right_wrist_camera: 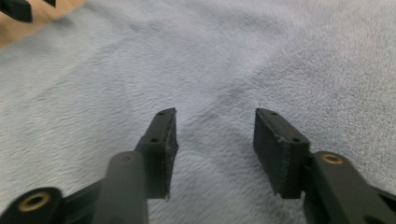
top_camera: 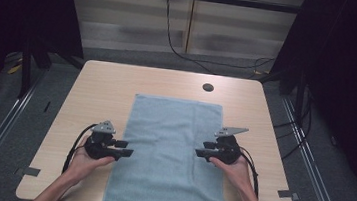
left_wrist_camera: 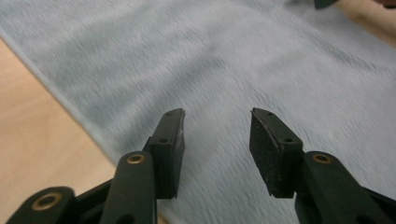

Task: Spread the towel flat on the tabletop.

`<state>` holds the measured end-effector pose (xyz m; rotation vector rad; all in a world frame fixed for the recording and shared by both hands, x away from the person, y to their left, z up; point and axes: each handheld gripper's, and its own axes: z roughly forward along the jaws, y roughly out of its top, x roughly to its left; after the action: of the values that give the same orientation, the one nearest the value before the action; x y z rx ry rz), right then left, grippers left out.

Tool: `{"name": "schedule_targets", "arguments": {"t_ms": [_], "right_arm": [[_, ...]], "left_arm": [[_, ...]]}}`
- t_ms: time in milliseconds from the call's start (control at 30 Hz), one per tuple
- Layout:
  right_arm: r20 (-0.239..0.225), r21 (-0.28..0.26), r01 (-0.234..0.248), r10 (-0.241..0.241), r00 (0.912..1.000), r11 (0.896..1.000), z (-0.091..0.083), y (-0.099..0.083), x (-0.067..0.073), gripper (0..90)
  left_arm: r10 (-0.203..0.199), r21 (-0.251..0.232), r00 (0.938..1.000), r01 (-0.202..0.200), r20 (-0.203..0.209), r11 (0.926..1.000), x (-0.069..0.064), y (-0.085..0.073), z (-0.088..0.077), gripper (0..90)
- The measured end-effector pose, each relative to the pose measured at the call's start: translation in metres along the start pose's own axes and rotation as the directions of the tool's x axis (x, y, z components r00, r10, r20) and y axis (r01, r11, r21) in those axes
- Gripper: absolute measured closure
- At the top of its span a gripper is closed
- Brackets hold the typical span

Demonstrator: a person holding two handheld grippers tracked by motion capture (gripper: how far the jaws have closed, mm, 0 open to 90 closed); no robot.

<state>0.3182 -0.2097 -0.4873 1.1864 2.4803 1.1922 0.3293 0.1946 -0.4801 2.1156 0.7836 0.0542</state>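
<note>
1. High view: towel [top_camera: 170, 155] lies flat along the table [top_camera: 97, 87], near end hanging over the front edge; left gripper [top_camera: 128, 151] and right gripper [top_camera: 200, 153] face each other across it.
2. Left gripper view: jaws spread, nothing between; towel edge and bare wood beneath.
3. Right gripper view: jaws spread, empty, over creased pile.

My light wood-grain rectangular bench [top_camera: 96, 97] with rounded corners stands on a grey floor [top_camera: 7, 128]. A round dark grommet hole [top_camera: 208, 87] sits near its far edge, right of centre. One pale blue-grey terry towel [top_camera: 170, 155] lies flat directly on the bench, running lengthwise down the middle. Its far edge stops short of the hole; its near end reaches my edge of the bench. Bare wood shows on both sides.
</note>
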Motion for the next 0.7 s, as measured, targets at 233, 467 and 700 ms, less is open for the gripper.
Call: {"name": "schedule_targets", "arguments": {"t_ms": [233, 467, 700], "right_arm": [[0.092, -0.003, 0.013, -0.012, 0.9957, 1.0, 0.015, 0.005, -0.009, 46.0], [0.122, 0.022, 0.061, -0.063, 0.9905, 0.998, 0.022, 0.0, -0.004, 70.6], [0.077, 0.016, 0.069, -0.07, 0.9945, 0.997, 0.018, -0.008, 0.011, 77.3]], "left_arm": [[-0.031, -0.002, 0.9973, 0.031, -0.066, 0.9995, 0.021, 0.013, 0.018, 48.4], [0.003, 0.03, 0.993, 0.001, -0.118, 0.9996, 0.031, 0.006, 0.03, 50.0], [0.103, 0.068, 0.9862, -0.095, -0.13, 0.9932, 0.014, -0.009, 0.017, 74.9]]}}
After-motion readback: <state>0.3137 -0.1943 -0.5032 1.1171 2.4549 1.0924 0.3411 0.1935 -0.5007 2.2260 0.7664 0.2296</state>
